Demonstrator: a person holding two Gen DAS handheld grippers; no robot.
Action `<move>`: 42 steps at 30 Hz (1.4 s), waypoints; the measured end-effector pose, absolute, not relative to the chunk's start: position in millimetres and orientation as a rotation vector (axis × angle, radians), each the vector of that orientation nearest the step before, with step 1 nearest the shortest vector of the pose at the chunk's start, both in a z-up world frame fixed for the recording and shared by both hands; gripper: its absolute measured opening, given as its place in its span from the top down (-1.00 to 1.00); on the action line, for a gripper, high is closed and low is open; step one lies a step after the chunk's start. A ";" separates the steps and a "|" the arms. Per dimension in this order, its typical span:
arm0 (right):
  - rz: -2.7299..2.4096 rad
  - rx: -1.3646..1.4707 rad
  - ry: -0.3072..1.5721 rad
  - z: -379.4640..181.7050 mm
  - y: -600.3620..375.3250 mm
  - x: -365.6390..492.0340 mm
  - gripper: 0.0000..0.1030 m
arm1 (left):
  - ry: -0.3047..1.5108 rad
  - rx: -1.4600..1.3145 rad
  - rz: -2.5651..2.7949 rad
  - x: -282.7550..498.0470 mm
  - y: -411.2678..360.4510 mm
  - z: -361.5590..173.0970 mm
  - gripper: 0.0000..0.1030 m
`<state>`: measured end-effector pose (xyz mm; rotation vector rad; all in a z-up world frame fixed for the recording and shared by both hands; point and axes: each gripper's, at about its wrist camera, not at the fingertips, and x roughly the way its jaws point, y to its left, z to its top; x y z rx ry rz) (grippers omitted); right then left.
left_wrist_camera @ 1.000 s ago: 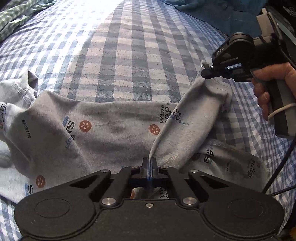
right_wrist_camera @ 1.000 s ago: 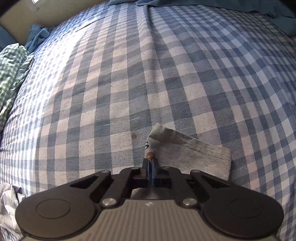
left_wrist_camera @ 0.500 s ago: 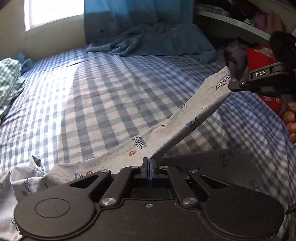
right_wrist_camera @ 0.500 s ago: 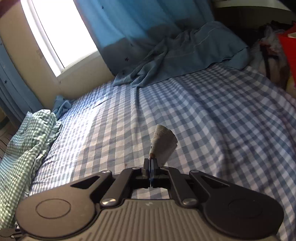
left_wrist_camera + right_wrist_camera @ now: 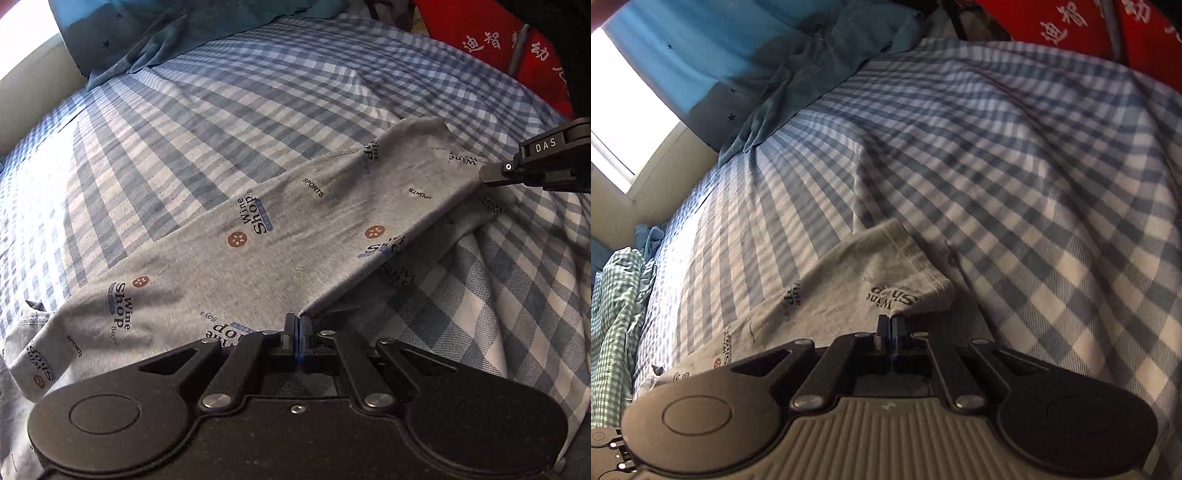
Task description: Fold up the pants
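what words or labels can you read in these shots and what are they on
"Wine Shop": printed repeatedly on the grey pants, also upside down near the right gripper.
"SPORTS": small print on the pants.
"Boys": small print under a "Wine Shop" mark on the pants.
"DAS": white label on the right gripper's side.
Chinese characters: white on the red cloth; I can't read them reliably.
Nothing legible on the left gripper.
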<state>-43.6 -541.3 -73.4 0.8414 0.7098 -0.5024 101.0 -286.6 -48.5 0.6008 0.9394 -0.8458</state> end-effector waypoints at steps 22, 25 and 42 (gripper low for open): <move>-0.666 0.969 0.534 -71.6 -554.4 -70.8 0.96 | 0.897 0.619 -0.845 92.3 -287.0 -39.4 1.00; -0.689 0.960 0.593 -84.0 -545.6 -79.0 0.96 | 0.963 0.603 -0.870 94.8 -284.9 -45.6 0.88; -0.635 1.015 0.591 -104.6 -555.5 -99.3 0.61 | 0.896 0.494 -1.380 136.1 -476.9 -32.7 -0.04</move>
